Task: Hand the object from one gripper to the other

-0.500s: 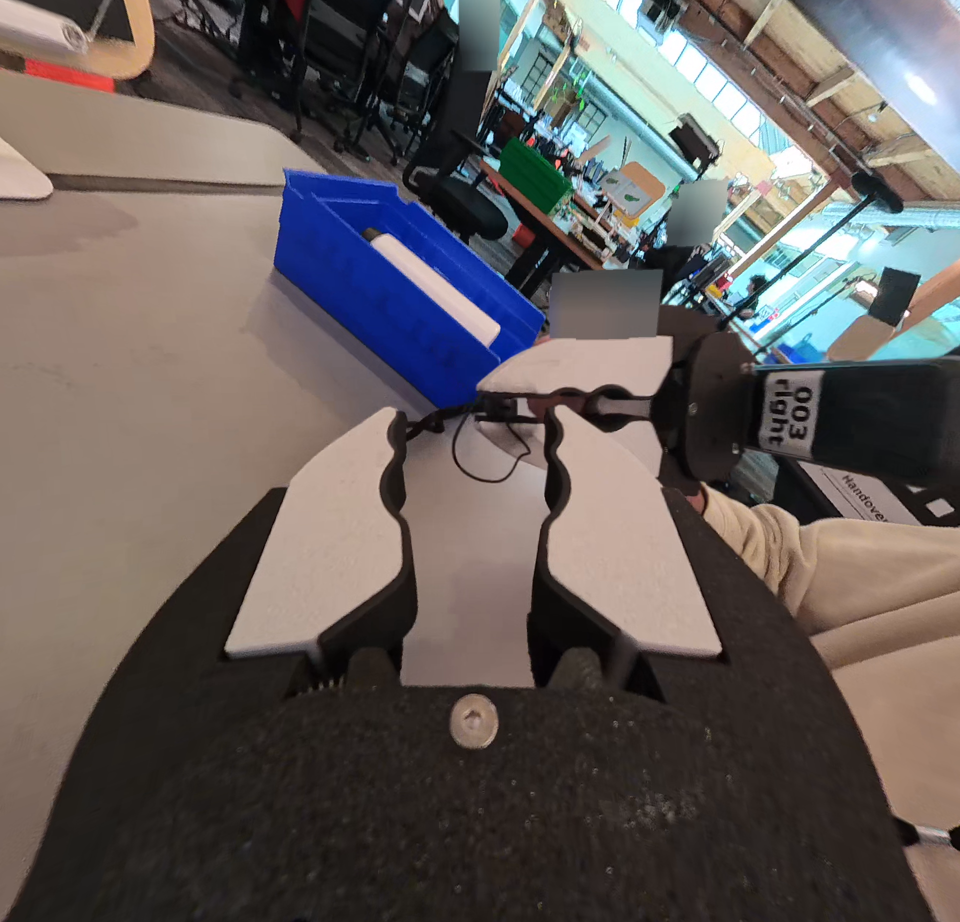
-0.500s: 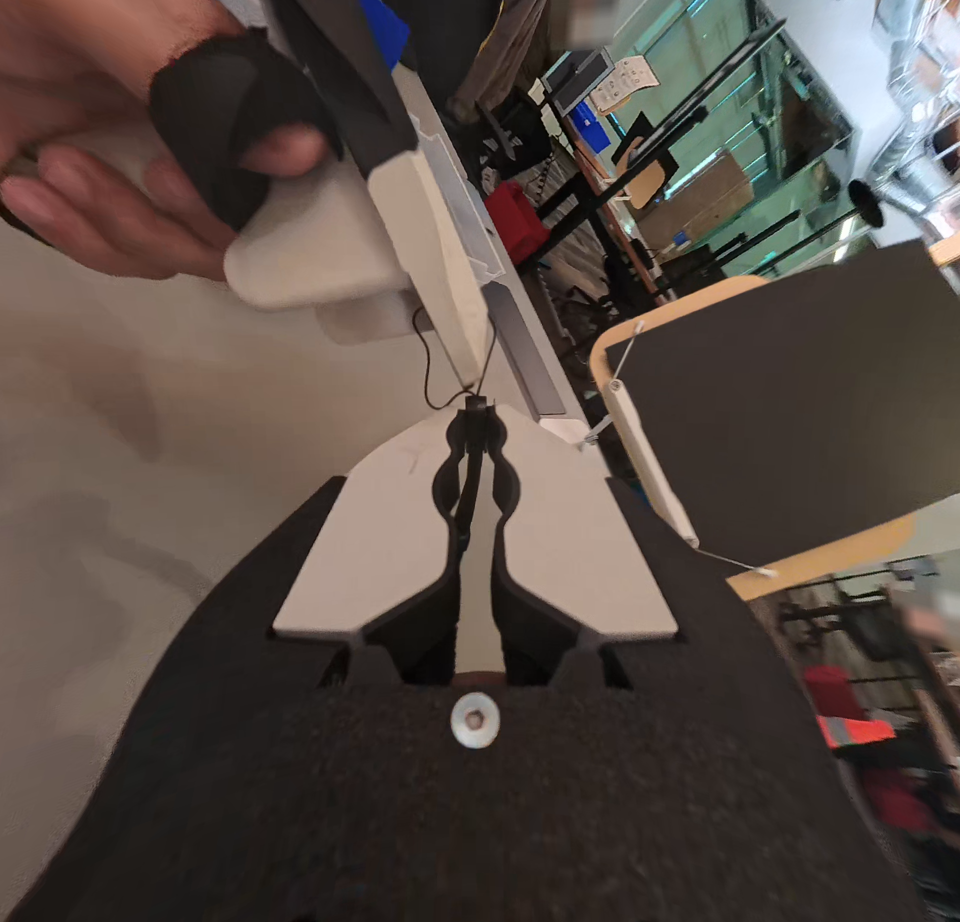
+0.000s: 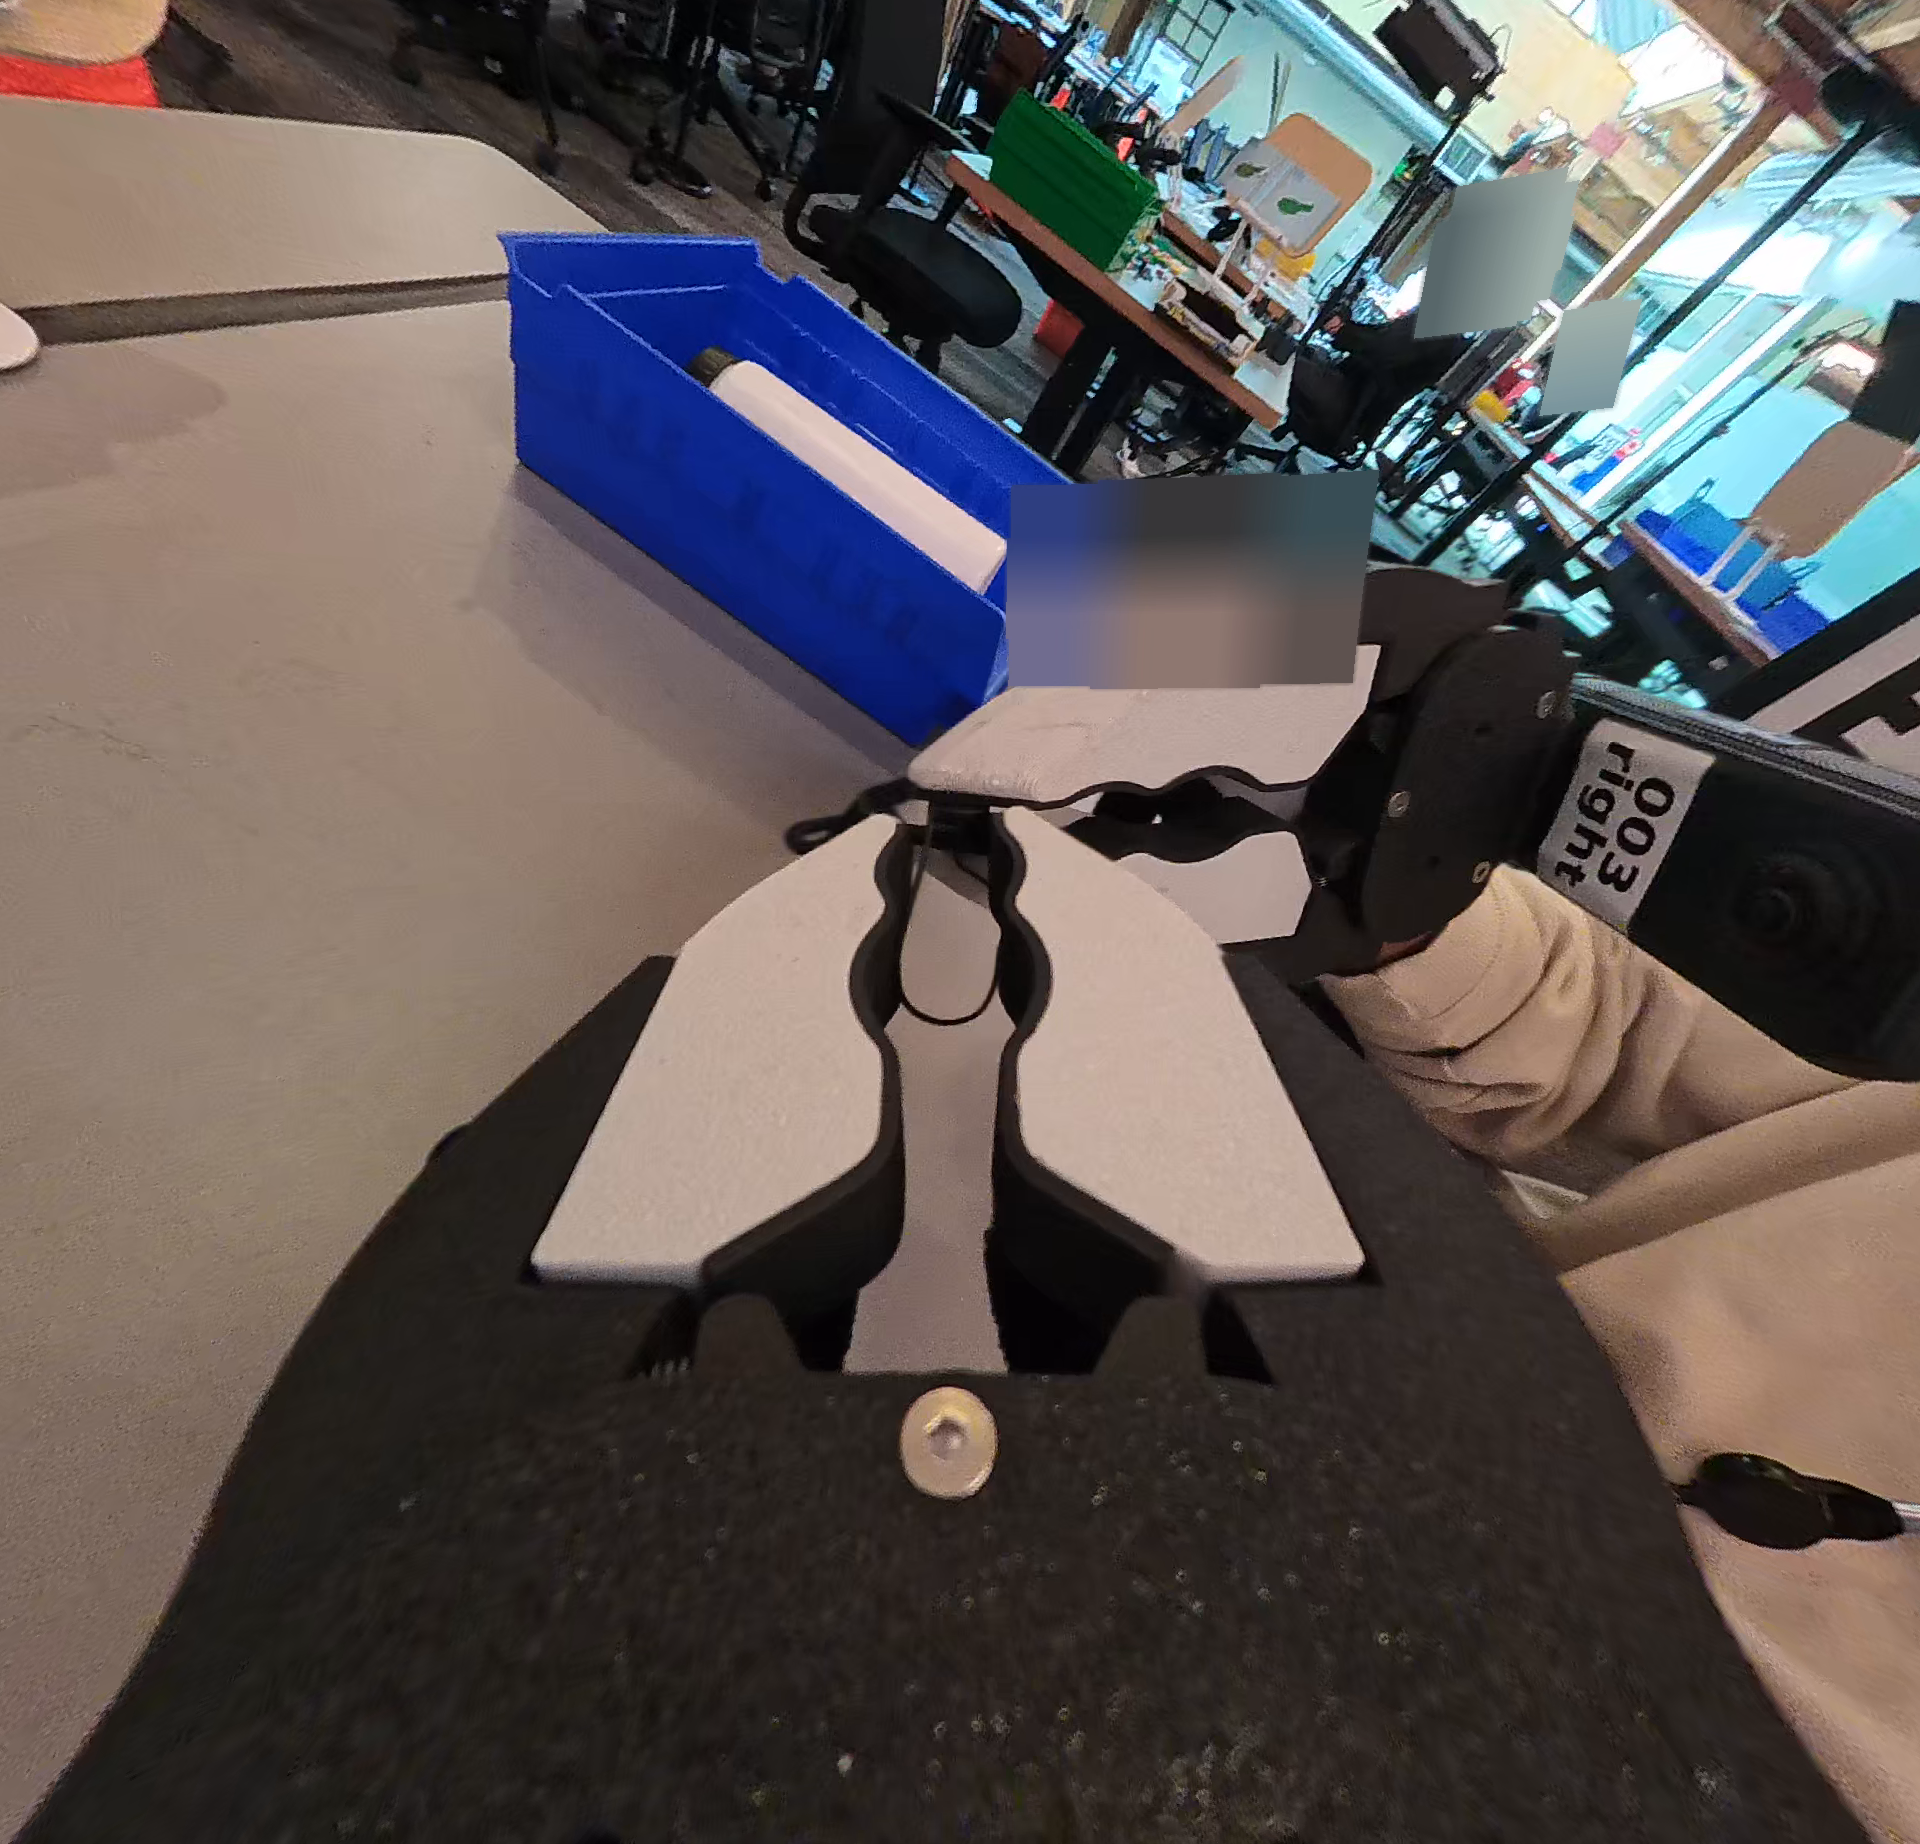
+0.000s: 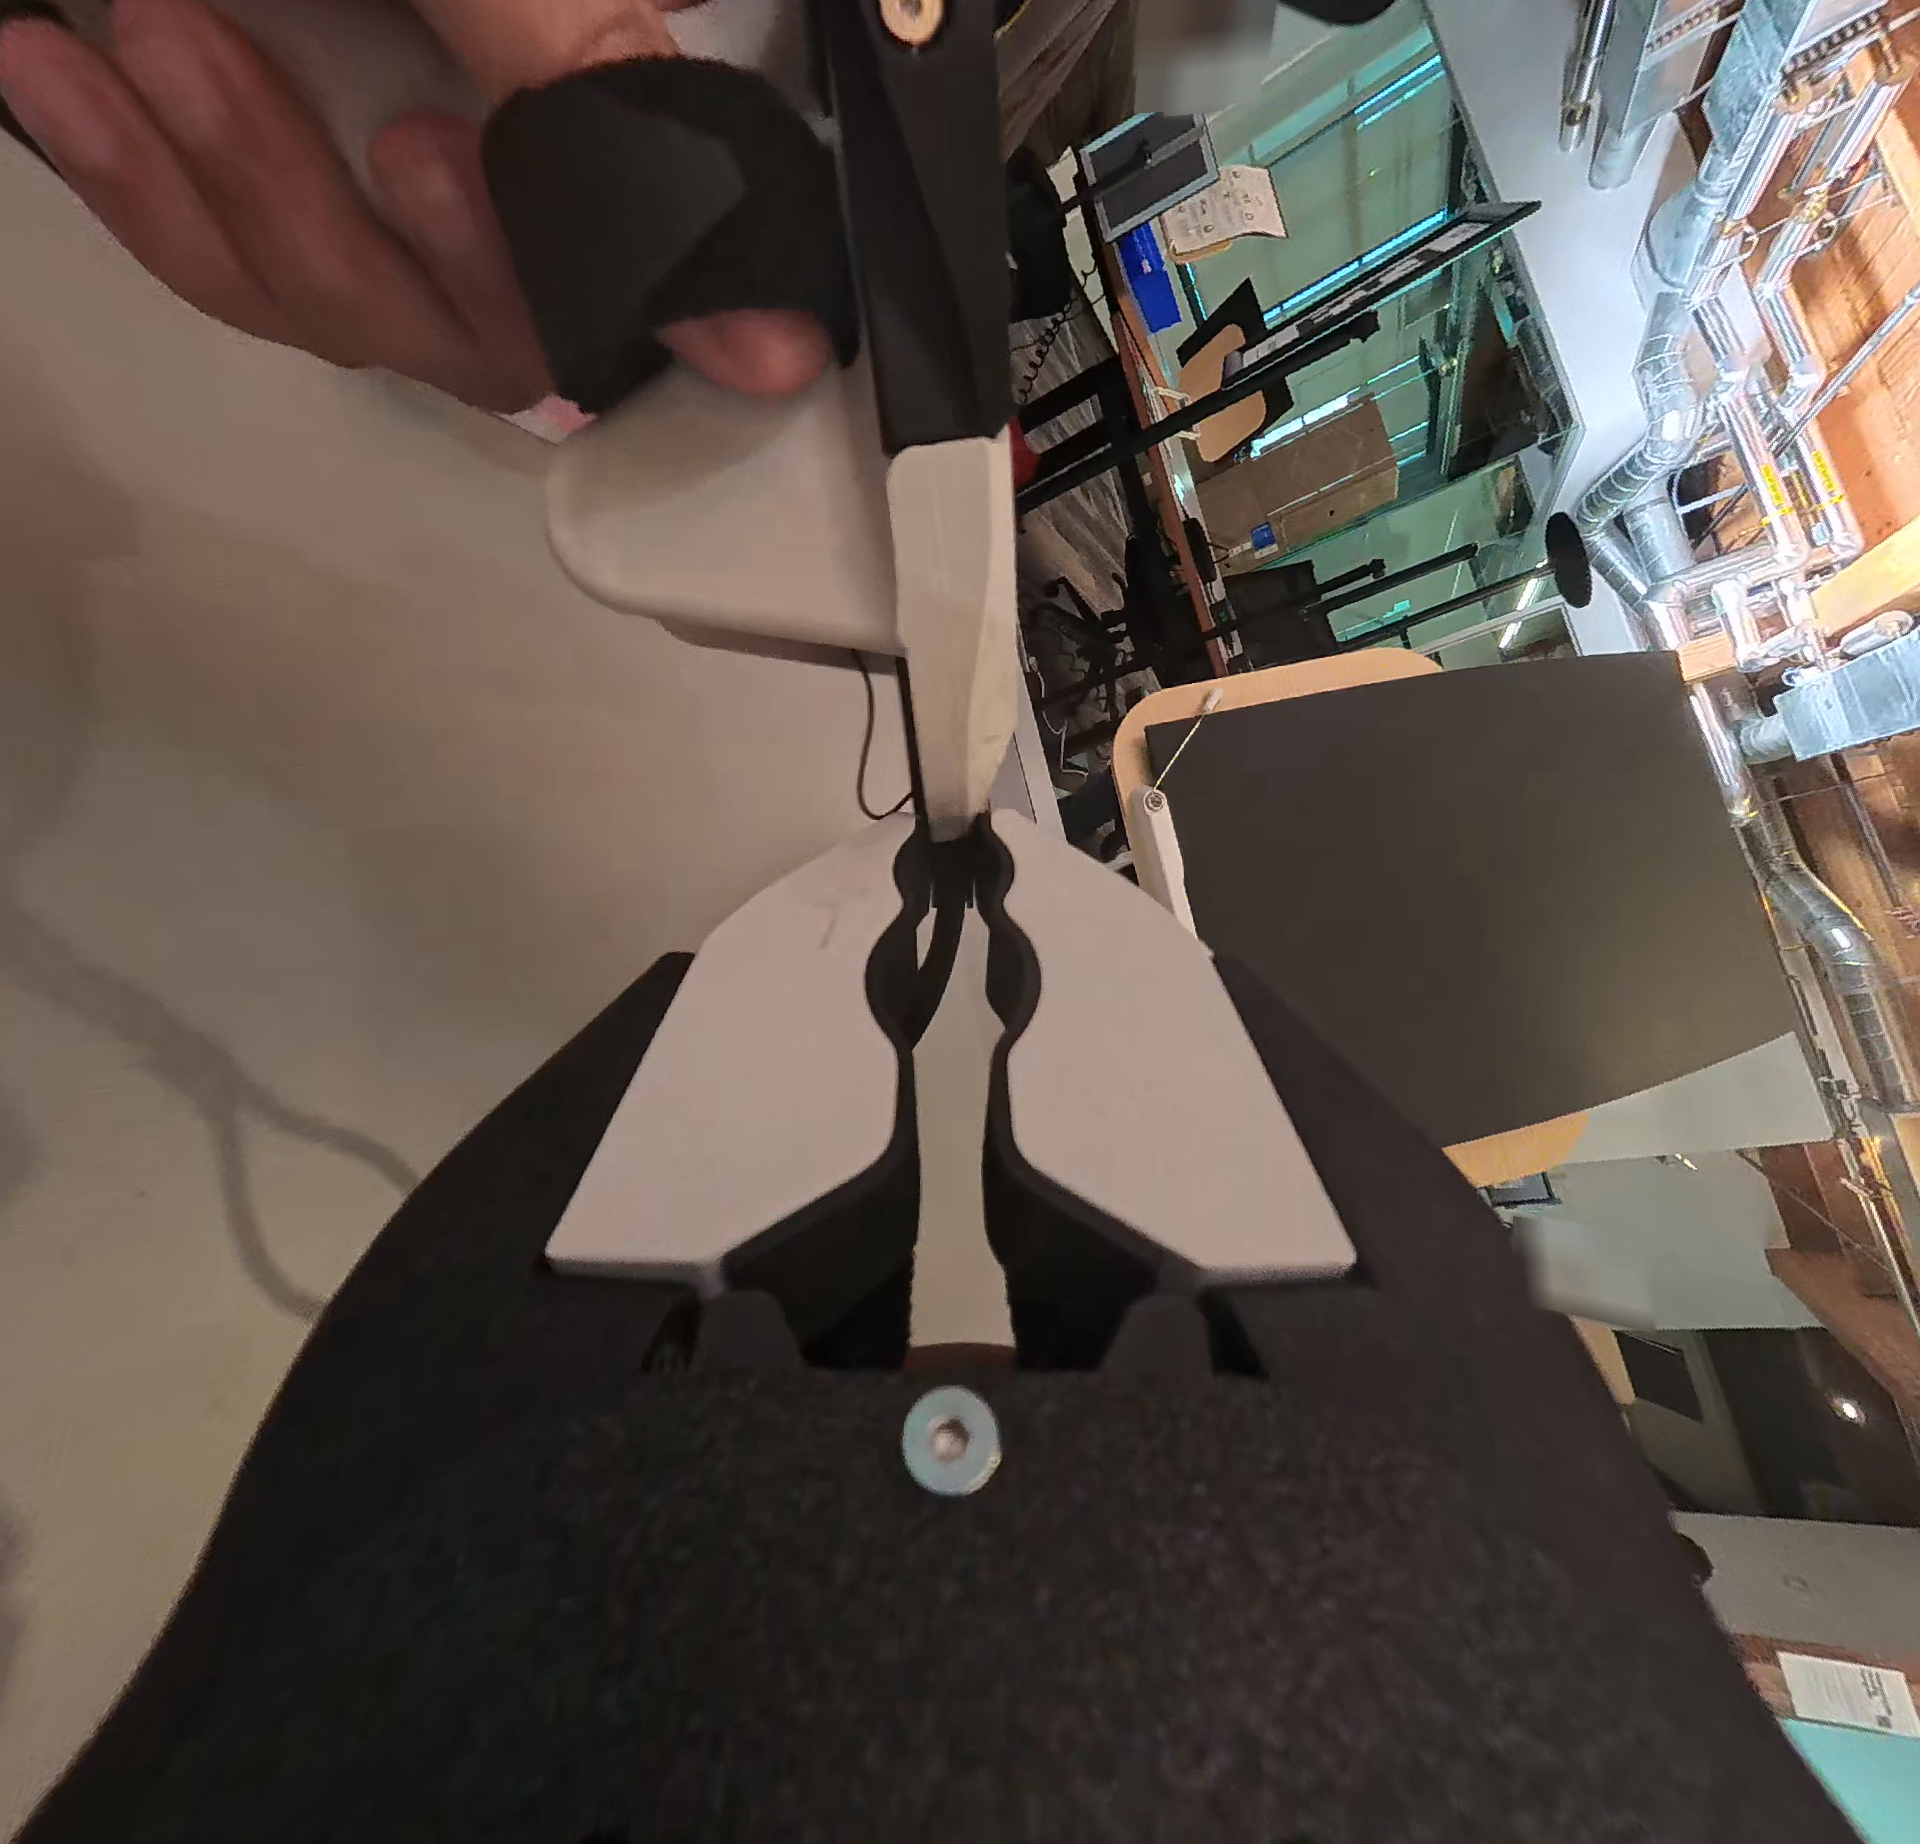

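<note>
The object is a small black piece with a thin black cord loop [image 3: 940,1005]. It sits where the two grippers' tips meet above the grey table [image 3: 260,755]. My left gripper [image 3: 951,833] is shut on it, with the loop hanging back between its fingers. My right gripper [image 3: 935,802] comes in from the right, tilted on its side, and is also shut on the object. In the right wrist view my right gripper [image 4: 954,844] pinches the black piece, with a strand of cord [image 4: 935,947] between its fingers. The left gripper [image 4: 961,797] meets it from above, edge-on.
A blue bin [image 3: 727,506] holding a white cylinder [image 3: 852,464] stands on the table just beyond the grippers. A hand [image 4: 260,184] holds the left gripper, and a beige sleeve [image 3: 1507,1067] is at the right. A black panel with a wooden rim [image 4: 1455,911] stands to the right. Less than 4 cm separates the two grippers' tips.
My left gripper was open around the object and has shut on it. It has also moved closer to the right gripper, which stays shut.
</note>
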A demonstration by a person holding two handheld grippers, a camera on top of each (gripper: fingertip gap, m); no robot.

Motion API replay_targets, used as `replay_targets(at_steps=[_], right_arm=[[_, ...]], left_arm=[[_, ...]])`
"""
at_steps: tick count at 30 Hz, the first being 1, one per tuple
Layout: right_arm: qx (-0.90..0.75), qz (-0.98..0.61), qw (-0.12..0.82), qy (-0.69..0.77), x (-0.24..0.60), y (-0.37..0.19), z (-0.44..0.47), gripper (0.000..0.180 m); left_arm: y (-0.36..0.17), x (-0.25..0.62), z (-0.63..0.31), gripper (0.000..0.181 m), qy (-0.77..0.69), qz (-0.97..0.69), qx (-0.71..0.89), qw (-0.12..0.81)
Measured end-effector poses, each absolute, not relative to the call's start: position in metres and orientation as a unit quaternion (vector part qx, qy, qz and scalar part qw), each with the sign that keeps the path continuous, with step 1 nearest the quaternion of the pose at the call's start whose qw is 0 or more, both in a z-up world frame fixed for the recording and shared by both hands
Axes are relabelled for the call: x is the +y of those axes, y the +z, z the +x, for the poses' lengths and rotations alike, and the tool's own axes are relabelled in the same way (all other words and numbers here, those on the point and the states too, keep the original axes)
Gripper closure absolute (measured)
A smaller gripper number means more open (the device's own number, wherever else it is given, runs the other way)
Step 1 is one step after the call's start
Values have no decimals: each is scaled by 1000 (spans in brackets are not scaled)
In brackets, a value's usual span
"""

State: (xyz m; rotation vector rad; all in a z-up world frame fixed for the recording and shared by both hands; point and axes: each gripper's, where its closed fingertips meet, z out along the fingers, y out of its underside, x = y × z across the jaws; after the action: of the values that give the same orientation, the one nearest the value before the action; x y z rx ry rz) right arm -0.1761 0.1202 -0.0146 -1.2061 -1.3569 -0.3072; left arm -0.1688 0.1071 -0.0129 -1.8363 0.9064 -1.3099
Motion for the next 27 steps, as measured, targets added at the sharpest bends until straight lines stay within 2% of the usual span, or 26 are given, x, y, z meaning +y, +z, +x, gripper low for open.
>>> replay_targets(at_steps=[7,15,27], right_arm=[[-576,-539,606,-104,120,-20,-178,170],[-573,-562,591,-90,123,-32,-175,159],[-505,-641,558,151,121,-49,-181,149]], left_arm=[[-18,109,-172,172,-485,-713,361,356],[-5,116,-186,172,-492,-705,345,376],[34,123,-222,172,-515,-679,310,421]])
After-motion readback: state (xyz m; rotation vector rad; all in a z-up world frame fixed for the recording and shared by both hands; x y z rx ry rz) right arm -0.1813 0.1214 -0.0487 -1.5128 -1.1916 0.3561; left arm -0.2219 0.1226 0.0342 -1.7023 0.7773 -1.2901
